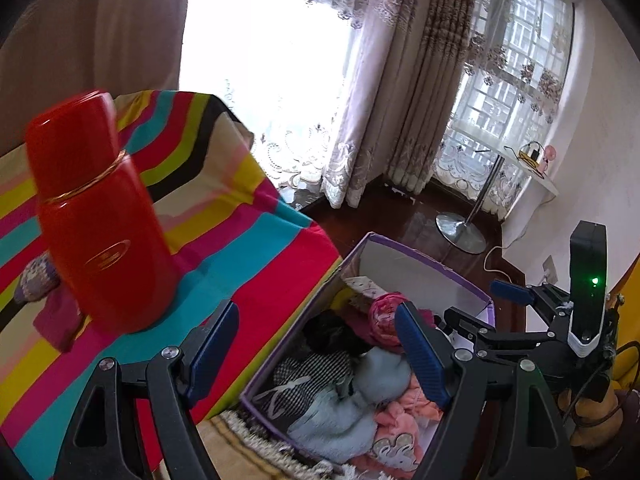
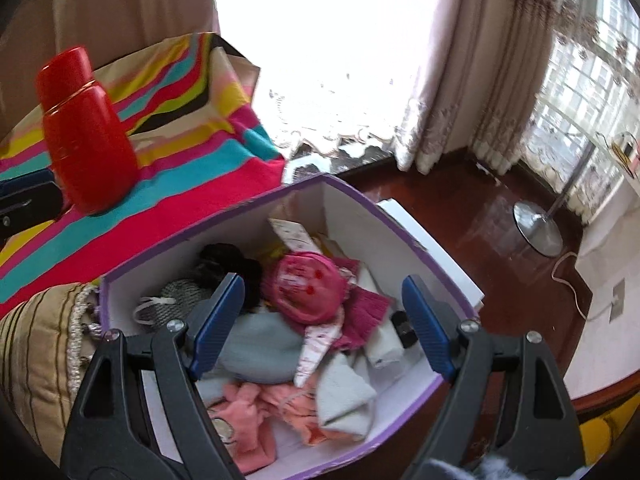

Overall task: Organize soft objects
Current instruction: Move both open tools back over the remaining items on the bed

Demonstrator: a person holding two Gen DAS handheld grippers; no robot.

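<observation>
A purple-rimmed cardboard box [image 2: 352,196] stands on the floor beside the bed, full of soft clothes. A pink knitted hat [image 2: 308,288] lies on top, with grey-blue fleece [image 2: 260,344] and peach garments [image 2: 248,412] under it. My right gripper [image 2: 322,322] hovers open over the pile with nothing between its pads. My left gripper [image 1: 318,350] is open and empty above the box's near-left corner [image 1: 256,384]. One blue fingertip [image 1: 510,291] of the right gripper shows over the box's far side. On the striped bed cover [image 1: 256,248] lie a magenta cloth [image 1: 56,320] and a purple knitted piece [image 1: 34,280].
A red flask [image 1: 100,216] stands upright on the bed near the edge. A chrome stand base [image 1: 460,232] and a cable [image 2: 568,276] are on the dark wood floor past the box. A striped cushion [image 2: 36,352] sits left of the box, and curtains hang behind.
</observation>
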